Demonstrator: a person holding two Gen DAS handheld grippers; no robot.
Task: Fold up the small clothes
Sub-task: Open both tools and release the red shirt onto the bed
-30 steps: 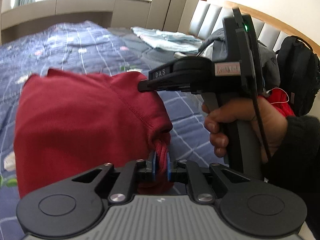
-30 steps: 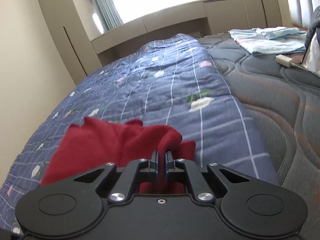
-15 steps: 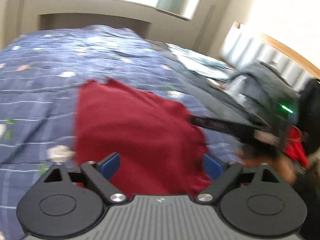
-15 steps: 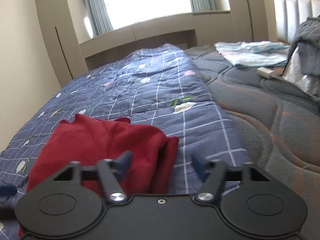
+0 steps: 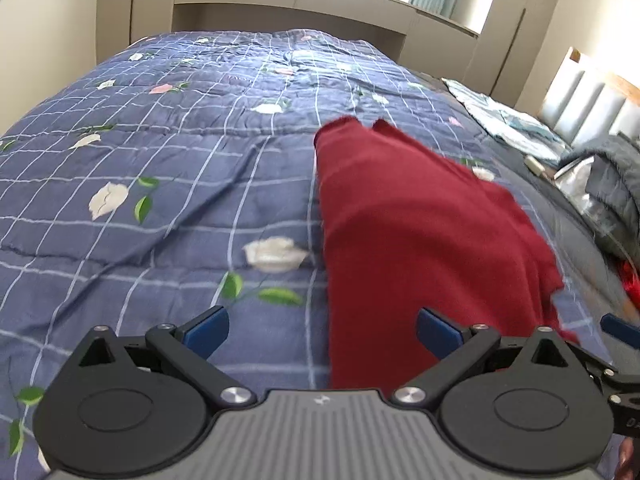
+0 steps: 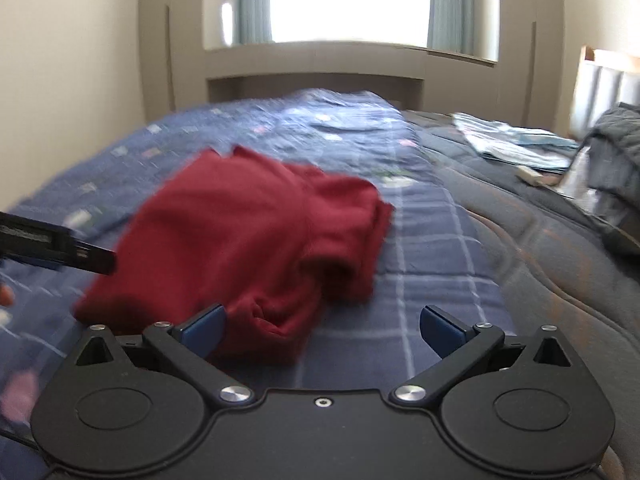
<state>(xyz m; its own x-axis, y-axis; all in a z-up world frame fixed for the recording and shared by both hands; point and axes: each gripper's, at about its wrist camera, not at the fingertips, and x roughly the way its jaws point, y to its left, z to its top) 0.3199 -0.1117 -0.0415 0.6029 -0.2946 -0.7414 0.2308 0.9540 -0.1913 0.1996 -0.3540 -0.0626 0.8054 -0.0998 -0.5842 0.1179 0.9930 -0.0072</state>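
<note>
Bed quilt carries the red garment, roughly folded. Left gripper and right gripper jaws have just been opening, both released and empty; this fold looks done.

Both wrist views low over bed, facing window.

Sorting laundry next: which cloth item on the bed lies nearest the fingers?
The red garment, right ahead on the blue quilt; the pale blue clothes lie far back.
</note>
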